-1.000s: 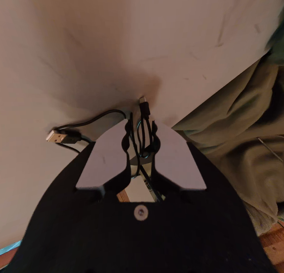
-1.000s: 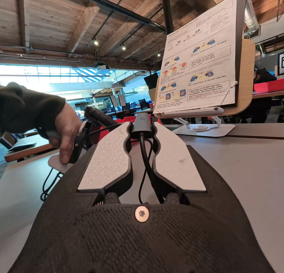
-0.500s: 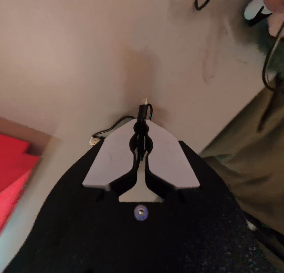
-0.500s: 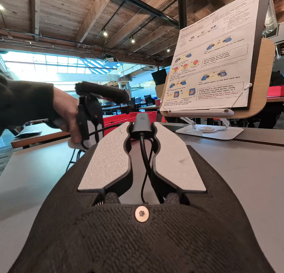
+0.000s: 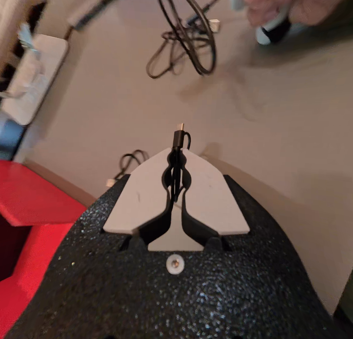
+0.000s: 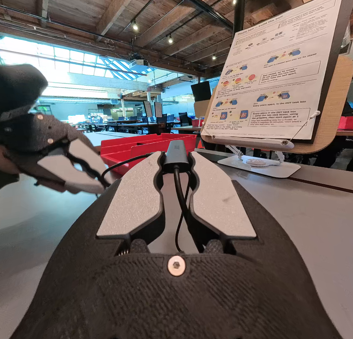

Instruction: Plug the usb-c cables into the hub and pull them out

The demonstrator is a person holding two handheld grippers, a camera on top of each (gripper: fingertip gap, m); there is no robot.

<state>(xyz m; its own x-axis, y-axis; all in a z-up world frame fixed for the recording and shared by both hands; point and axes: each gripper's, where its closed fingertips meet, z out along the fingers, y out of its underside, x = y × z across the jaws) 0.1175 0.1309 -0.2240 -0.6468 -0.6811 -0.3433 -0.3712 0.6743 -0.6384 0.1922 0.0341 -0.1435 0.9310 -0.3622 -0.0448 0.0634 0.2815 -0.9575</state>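
Observation:
My left gripper (image 5: 176, 150) is shut on a black usb-c cable (image 5: 178, 139). Its metal plug tip sticks out past the fingertips, above the grey table (image 5: 114, 110). My right gripper (image 6: 175, 154) is shut on the dark grey hub (image 6: 176, 152), held upright above the table with its own lead (image 6: 178, 192) running back between the fingers. In the right wrist view the left gripper (image 6: 76, 169) shows at the left, a cable curving from it toward the hub. A tangle of black cables (image 5: 183, 41) hangs at the top of the left wrist view.
A red tray (image 6: 145, 144) sits behind the hub and at the left of the left wrist view (image 5: 28, 205). A wooden stand with an instruction sheet (image 6: 277, 77) on a white base (image 6: 257, 165) stands at the back right. A hand (image 5: 286, 5) shows top right in the left wrist view. Across from one pair of fingers to the other is roughly 15 cm.
My left gripper has swung up and round with the cable, so the cable tangle and the red tray come into its view. It has moved closer to the hub. The right gripper stays shut.

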